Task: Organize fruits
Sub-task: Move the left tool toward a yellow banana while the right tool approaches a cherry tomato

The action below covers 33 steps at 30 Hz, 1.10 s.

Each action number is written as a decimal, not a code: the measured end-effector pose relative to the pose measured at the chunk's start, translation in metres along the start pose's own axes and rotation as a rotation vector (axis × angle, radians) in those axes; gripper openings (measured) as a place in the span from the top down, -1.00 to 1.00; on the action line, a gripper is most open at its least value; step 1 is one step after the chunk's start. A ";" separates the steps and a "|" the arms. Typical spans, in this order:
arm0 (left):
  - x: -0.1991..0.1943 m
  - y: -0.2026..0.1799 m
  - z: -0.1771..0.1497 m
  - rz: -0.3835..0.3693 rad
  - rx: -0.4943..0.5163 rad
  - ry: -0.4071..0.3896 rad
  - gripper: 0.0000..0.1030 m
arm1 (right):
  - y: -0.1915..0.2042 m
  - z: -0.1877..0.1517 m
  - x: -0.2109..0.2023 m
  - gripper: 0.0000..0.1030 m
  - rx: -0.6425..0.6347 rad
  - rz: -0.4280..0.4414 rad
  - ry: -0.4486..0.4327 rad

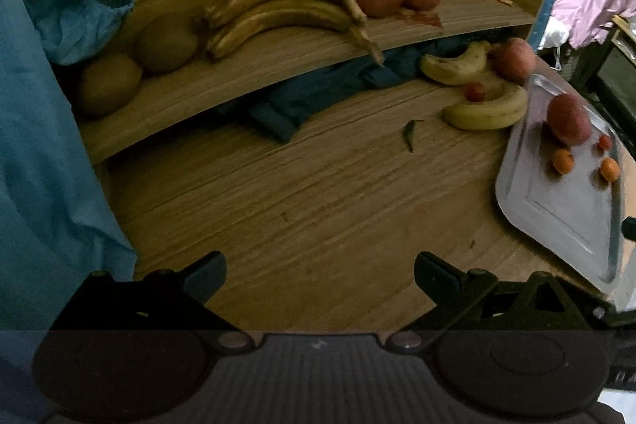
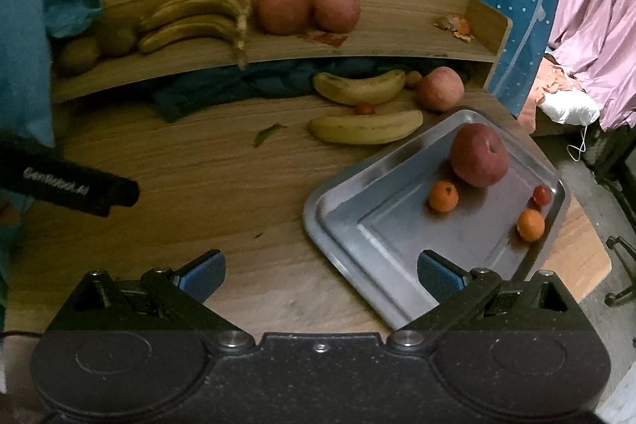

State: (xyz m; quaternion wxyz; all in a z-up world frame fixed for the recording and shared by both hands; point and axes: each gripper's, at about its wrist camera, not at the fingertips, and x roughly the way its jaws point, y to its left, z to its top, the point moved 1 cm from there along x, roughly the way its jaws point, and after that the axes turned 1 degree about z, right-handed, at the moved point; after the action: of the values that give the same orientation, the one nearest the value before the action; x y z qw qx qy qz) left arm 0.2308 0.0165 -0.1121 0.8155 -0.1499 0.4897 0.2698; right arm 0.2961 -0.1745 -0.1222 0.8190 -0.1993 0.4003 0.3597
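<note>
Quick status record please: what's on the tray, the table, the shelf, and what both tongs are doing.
tray: one apple, two small oranges, one small red fruit
table: two bananas, one apple, one small red fruit between the bananas
shelf: banana bunch, two apples, two kiwis, orange peel
left tongs: open, empty
right tongs: open, empty

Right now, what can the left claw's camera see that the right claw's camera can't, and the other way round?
Only the left view shows the left claw, open with nothing in it, over bare table. Only the right view shows the right claw, also open and empty, the whole metal tray, and the other claw's black body poking in from the left. Both show the shelf with bananas, kiwis and two apples, the two loose bananas on the table, and the tray's red apple with two small orange fruits.
</note>
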 end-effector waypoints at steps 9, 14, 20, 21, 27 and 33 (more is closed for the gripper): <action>0.027 -0.014 0.024 0.034 -0.079 0.045 -0.99 | -0.032 0.036 0.038 -0.98 -0.073 0.037 0.013; 0.044 -0.032 0.041 0.037 -0.083 0.063 -0.99 | -0.054 0.054 0.060 -0.98 -0.102 0.053 0.027; 0.063 -0.061 0.062 0.019 -0.062 0.069 -0.99 | -0.084 0.077 0.081 -0.98 -0.108 0.084 0.024; 0.066 -0.066 0.066 0.015 -0.055 0.066 -0.99 | -0.090 0.081 0.085 -0.98 -0.106 0.091 0.020; 0.078 -0.101 0.086 -0.007 0.014 0.035 -0.99 | -0.124 0.115 0.104 -0.98 -0.087 0.153 -0.006; 0.081 -0.131 0.100 -0.028 0.122 -0.017 -0.99 | -0.143 0.150 0.129 -0.89 -0.094 0.318 0.010</action>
State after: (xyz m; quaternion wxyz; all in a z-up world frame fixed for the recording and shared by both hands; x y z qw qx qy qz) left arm 0.4102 -0.0150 -0.1382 0.8309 -0.1043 0.4961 0.2292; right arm 0.5343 -0.1217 -0.1293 0.7394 -0.1734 0.4137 0.5021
